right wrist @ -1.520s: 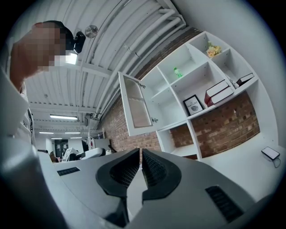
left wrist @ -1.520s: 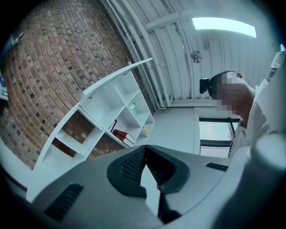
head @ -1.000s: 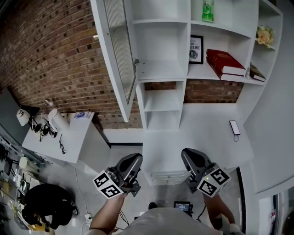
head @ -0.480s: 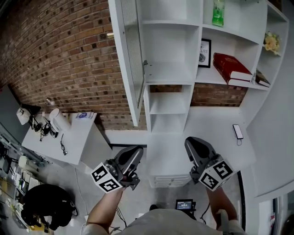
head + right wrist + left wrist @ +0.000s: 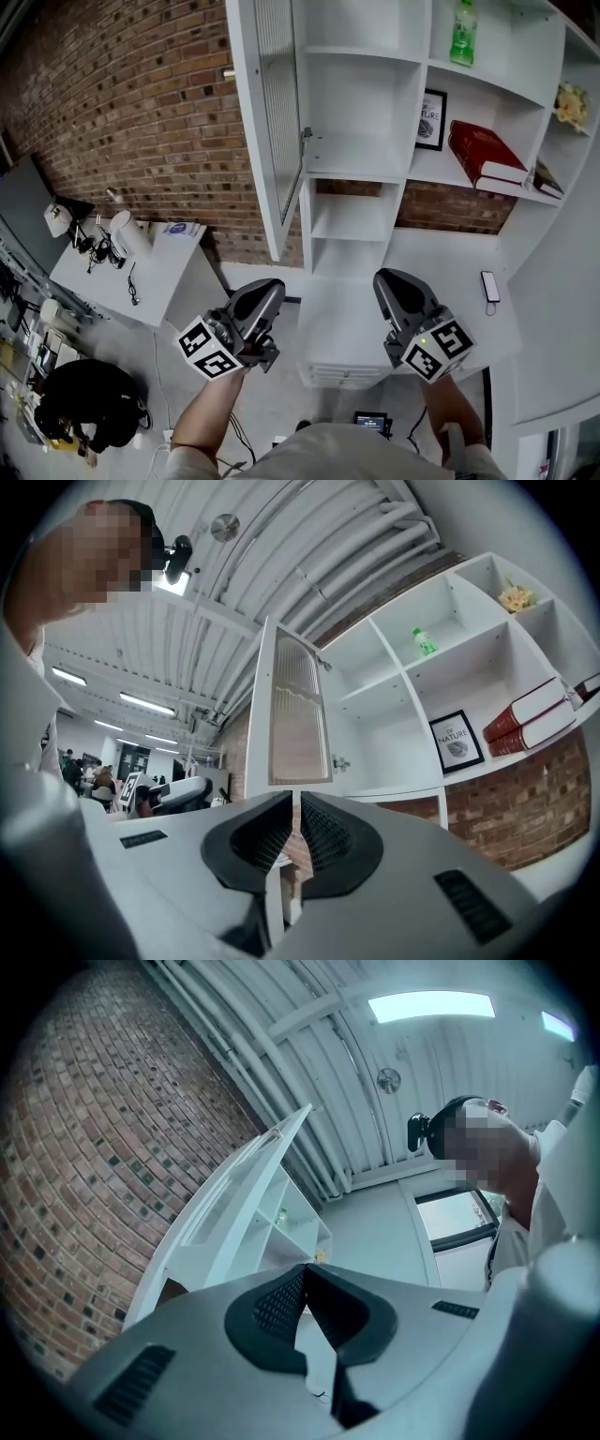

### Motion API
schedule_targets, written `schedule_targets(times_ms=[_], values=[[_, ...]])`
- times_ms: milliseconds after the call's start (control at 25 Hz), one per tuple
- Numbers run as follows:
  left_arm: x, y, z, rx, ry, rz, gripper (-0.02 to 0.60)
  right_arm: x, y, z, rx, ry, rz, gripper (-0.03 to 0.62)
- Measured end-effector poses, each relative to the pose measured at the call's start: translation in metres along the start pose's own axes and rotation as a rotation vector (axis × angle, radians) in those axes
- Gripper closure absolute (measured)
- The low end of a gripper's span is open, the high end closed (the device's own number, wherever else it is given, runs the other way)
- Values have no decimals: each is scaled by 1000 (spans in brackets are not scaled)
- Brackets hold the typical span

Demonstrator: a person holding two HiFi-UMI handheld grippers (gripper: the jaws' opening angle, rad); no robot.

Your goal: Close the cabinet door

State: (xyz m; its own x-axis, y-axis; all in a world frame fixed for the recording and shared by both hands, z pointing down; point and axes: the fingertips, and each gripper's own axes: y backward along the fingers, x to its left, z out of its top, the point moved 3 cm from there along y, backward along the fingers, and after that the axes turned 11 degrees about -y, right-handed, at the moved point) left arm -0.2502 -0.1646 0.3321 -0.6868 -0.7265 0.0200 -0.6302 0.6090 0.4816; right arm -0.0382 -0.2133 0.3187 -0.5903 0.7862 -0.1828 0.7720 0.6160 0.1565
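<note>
The white cabinet door (image 5: 272, 122), with a ribbed glass panel, stands swung out to the left of the white shelf unit (image 5: 361, 164). It is open, and its small knob (image 5: 228, 73) points towards the brick wall. My left gripper (image 5: 266, 297) hangs low, well below the door and apart from it, shut on nothing. My right gripper (image 5: 388, 286) is level with it over the white desk top (image 5: 441, 272), also shut and empty. The left gripper view has the door (image 5: 239, 1206) edge-on above the touching jaws of my left gripper (image 5: 303, 1271). The right gripper view faces the door (image 5: 298, 710) above my right gripper (image 5: 295, 801).
The shelves hold a green bottle (image 5: 463, 33), a framed print (image 5: 432, 119), red books (image 5: 487, 155) and flowers (image 5: 572, 103). A phone (image 5: 490, 286) lies on the desk top. Drawers (image 5: 337, 370) sit below it. A small white table (image 5: 141, 272) with a lamp stands left by the brick wall (image 5: 122, 112).
The shelf unit and door have slid right and down in the head view as the camera moved. Both grippers have risen slightly and stay shut. The door's angle is unchanged.
</note>
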Motion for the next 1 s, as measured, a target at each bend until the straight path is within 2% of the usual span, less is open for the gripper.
schedule_targets(times_ms=[280,520,720,1000], values=[[9,-14,26,-21,-72,-6,574,4,-17,20,-23,90,28,565],[24,-21,60,-51,-164,-8,574,19,-37,39,-55,182,57,560],[42,-28,90,-77,-224,4,574,35,-56,57,-81,218,85,523],[56,-43,121,-89,-299,-2,574,62,-81,75,-112,261,123,513]])
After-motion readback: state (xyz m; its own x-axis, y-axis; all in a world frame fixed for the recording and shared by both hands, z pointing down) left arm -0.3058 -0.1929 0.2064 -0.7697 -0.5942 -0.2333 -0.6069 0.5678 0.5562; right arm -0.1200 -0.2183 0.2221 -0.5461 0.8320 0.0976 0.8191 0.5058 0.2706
